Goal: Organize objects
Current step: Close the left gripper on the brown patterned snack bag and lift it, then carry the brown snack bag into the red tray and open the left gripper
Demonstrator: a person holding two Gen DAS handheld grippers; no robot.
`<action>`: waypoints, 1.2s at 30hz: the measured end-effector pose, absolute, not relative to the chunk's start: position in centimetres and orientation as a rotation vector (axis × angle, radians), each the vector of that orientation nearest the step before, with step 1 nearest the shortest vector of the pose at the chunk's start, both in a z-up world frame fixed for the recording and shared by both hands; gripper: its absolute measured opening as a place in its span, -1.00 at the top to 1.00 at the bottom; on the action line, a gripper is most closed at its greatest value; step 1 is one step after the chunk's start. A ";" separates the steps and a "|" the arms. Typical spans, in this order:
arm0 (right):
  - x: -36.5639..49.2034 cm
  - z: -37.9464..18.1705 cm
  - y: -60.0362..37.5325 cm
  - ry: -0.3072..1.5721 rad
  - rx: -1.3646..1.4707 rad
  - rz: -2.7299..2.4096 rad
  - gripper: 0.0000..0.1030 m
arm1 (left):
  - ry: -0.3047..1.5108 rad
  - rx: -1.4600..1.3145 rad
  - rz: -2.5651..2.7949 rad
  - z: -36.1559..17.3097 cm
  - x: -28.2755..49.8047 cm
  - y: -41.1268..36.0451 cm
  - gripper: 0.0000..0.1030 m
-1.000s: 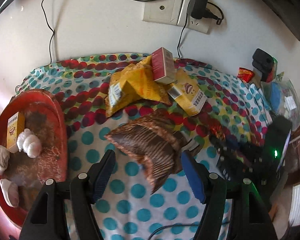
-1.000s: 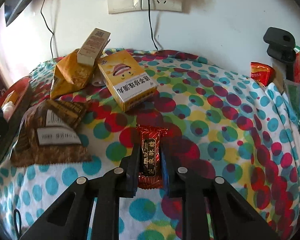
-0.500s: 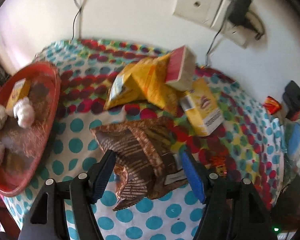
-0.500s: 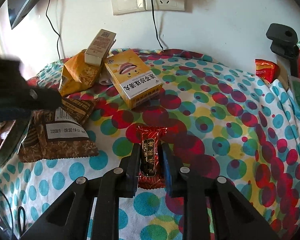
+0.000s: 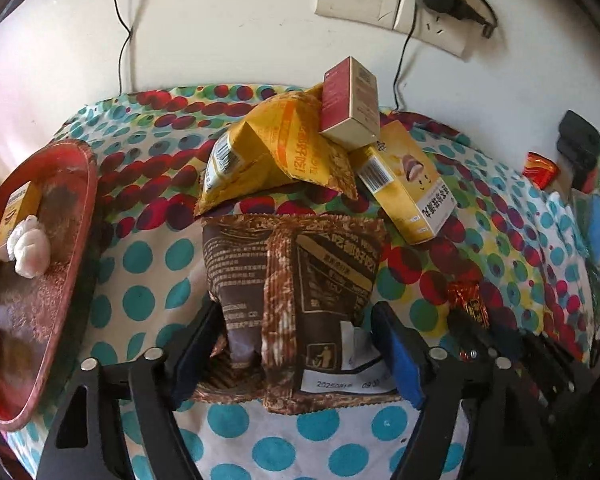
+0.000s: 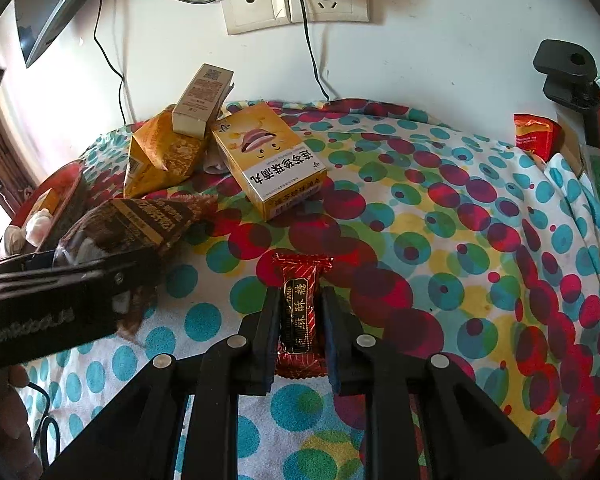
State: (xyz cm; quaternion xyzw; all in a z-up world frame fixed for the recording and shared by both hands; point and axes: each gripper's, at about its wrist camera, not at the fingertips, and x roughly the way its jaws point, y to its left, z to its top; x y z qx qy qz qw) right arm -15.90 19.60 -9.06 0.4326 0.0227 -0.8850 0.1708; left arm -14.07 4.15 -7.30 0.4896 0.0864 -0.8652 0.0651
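A brown snack bag [image 5: 300,264] lies on the dotted cloth, its near end between the blue pads of my left gripper [image 5: 296,344]. Those jaws stand wide, one on each side of the bag. In the right wrist view the same brown bag [image 6: 132,224] sticks out beyond the left gripper, its far end puffed up. A small red candy in a wrapper [image 6: 298,276] is pinched between the narrow jaws of my right gripper [image 6: 300,320], resting on the cloth. The candy [image 5: 468,296] also shows at the right of the left wrist view.
A red tray [image 5: 88,184] at the left holds a small yellow box and white lumps. Behind the brown bag are a yellow bag [image 5: 276,152], a red-sided box [image 5: 352,104] on top of it and a yellow carton [image 5: 404,188]. Wall sockets with cables lie behind. A black clamp [image 6: 568,76] stands far right.
My left gripper has come down onto the brown bag, which now sits between its jaws with its far end raised. The right gripper has stayed on the candy.
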 end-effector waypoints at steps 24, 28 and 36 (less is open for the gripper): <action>-15.9 -9.0 20.1 0.026 1.241 -2.554 0.63 | 0.088 1.344 -2.749 -3.3 -10.3 3.0 -0.20; -15.8 -9.2 20.0 0.045 1.242 -2.561 0.63 | 0.071 1.313 -2.738 -2.4 -9.6 1.5 -0.20; -15.7 -9.6 19.9 0.058 1.243 -2.569 0.63 | 0.088 1.251 -2.695 -1.0 -7.9 -2.9 -0.20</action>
